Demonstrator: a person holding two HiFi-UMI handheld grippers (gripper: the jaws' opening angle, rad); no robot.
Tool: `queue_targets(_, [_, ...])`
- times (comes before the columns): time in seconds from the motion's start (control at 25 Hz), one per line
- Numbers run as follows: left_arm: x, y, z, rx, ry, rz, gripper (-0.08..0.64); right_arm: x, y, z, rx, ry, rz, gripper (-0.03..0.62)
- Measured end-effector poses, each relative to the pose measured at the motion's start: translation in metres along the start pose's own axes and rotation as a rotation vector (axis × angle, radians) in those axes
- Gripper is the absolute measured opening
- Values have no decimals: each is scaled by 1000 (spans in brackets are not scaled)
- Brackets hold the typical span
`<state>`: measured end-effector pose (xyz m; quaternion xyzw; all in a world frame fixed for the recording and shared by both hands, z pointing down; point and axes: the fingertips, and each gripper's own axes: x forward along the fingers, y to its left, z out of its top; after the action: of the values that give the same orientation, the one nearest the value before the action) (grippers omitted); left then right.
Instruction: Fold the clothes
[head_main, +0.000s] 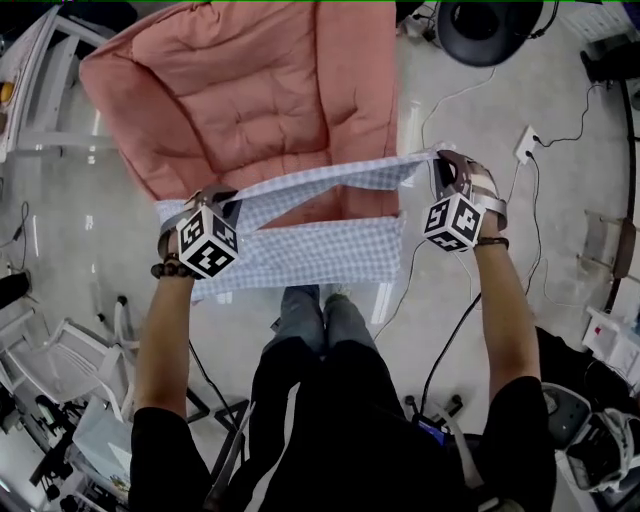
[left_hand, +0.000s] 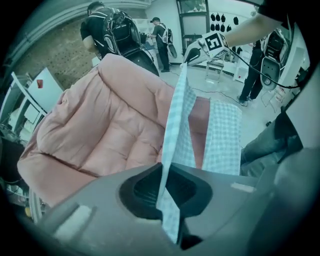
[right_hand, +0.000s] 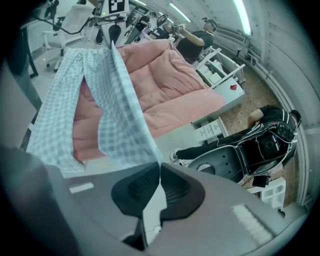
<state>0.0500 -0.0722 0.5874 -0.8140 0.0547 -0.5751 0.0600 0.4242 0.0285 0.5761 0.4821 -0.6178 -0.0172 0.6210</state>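
A pink quilted cover (head_main: 240, 90) fills the upper half of the head view, puffed into soft stitched squares and running away from the person.

The checked garment (head_main: 310, 250) hangs in the air over the cover's near edge, between the cover and the person's legs (head_main: 320, 320). It is thin cloth in a fine pale blue and white check. Its top edge is stretched taut from one gripper to the other and climbs a little toward the right-hand side. Below that edge the cloth falls in two broad bands with a long gap between them, where the pink cover shows through. In the right gripper view the two bands hang side by side as long flat panels, joined only near the far gripper. The lower hem sits uneven and droops lowest on the left side in the head view. A few shallow creases run across the cloth.

The left gripper (head_main: 222, 198) is clenched on one end of the top edge. In the left gripper view a narrow fold of checked cloth runs between the black pads (left_hand: 145, 190), and a short tail pokes out beneath them.

The right gripper (head_main: 441, 165) is clamped on the other end, its pads pressed together on a thin edge of the same cloth.
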Motion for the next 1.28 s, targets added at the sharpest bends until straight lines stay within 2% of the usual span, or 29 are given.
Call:
queue_targets(0.36, [-3, -103, -16, -17, 17, 32, 17, -48, 87, -70, 103, 14, 59, 11])
queue_targets(0.52, [-12, -123, -16, -21, 12, 75, 17, -78, 116, -92, 156, 33, 66, 11])
queue_targets(0.72, [-17, -154, -27, -6, 24, 67, 17, -93, 154, -113, 190, 62, 92, 11])
queue_targets(0.96, [-25, -175, -37, 1, 13, 104, 17, -106, 172, -122, 225, 53, 57, 11])
queue_targets(1.28, [-2, -202, -59, -15, 41, 63, 18, -104, 213, -136, 255, 94, 130, 11])
